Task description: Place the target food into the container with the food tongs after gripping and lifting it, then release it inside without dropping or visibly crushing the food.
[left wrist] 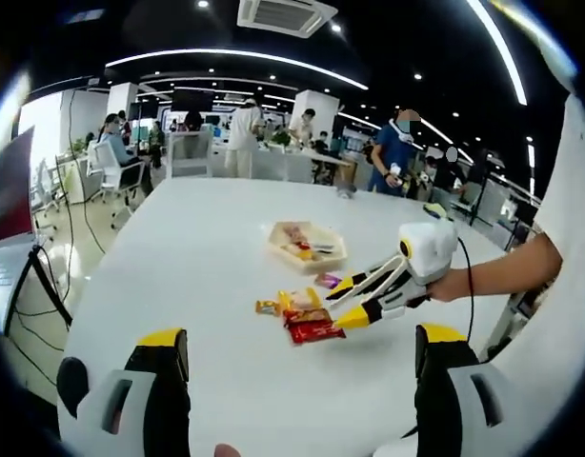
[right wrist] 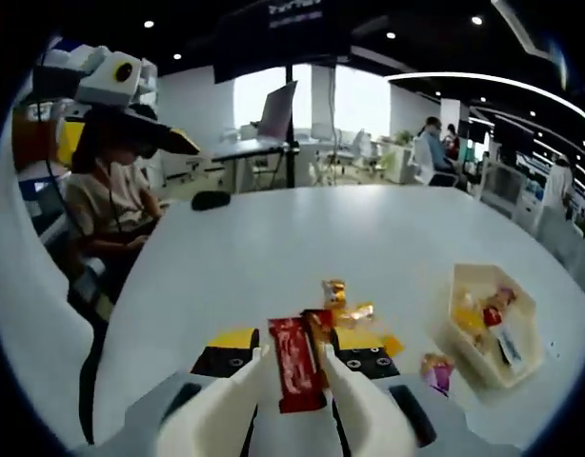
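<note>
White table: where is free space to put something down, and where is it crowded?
The white table is bare on the wide stretch left of the snack packets, and again beyond the hexagonal container. It is crowded around the packets, where the right gripper reaches in beside the container.

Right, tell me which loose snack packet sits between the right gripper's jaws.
The red packet. It lies lengthwise in the gap between the right gripper jaws, while the yellow packets lie beyond the tips and the purple one sits off towards the tray.
</note>
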Demonstrator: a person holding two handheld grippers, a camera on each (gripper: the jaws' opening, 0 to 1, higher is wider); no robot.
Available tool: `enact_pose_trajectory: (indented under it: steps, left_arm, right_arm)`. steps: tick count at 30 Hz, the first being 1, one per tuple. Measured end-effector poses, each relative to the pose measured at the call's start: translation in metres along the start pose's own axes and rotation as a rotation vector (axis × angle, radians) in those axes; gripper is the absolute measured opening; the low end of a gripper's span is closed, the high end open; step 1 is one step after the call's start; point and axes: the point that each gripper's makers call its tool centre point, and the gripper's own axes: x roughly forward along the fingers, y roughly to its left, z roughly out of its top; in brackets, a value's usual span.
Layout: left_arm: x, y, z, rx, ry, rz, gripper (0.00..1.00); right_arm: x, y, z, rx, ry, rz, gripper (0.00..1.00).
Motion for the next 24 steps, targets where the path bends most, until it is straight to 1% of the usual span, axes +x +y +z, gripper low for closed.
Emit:
enact_pose_trajectory:
  steps: [3,5,7,10,12,15,18,20,22,24]
  left_arm:
    - [-0.002,0.003,-0.005,-0.013,0.010,0.013,0.99]
    - [-0.004,0.003,-0.007,-0.021,0.012,0.019,0.99]
    - [-0.004,0.004,-0.008,-0.026,0.015,0.023,0.99]
    - [-0.005,0.005,-0.010,-0.032,0.020,0.029,0.99]
    - [-0.005,0.005,-0.010,-0.035,0.021,0.030,0.99]
    - [-0.004,0.006,-0.011,-0.039,0.023,0.032,0.99]
    - [-0.003,0.006,-0.011,-0.038,0.026,0.031,0.99]
    - [-0.002,0.006,-0.010,-0.036,0.025,0.031,0.99]
    - [-0.002,0.007,-0.010,-0.038,0.025,0.033,0.99]
    - [-0.003,0.007,-0.010,-0.039,0.026,0.036,0.99]
  right_arm:
    - [0.006,0.001,-0.006,0.006,0.009,0.023,0.29]
    - [0.008,0.000,-0.011,-0.005,0.030,0.028,0.29]
    - [0.010,0.001,-0.013,0.006,0.034,0.038,0.29]
    - [0.014,0.001,-0.020,-0.009,0.058,0.041,0.29]
    - [0.014,0.001,-0.019,-0.015,0.049,0.044,0.28]
    - [0.016,0.000,-0.017,-0.009,0.054,0.049,0.28]
    - [0.017,0.003,-0.017,-0.030,0.067,0.069,0.28]
    - [0.017,0.006,-0.014,-0.034,0.058,0.081,0.28]
    - [0.020,0.008,-0.018,-0.058,0.075,0.086,0.28]
    - [0.021,0.009,-0.017,-0.044,0.072,0.097,0.28]
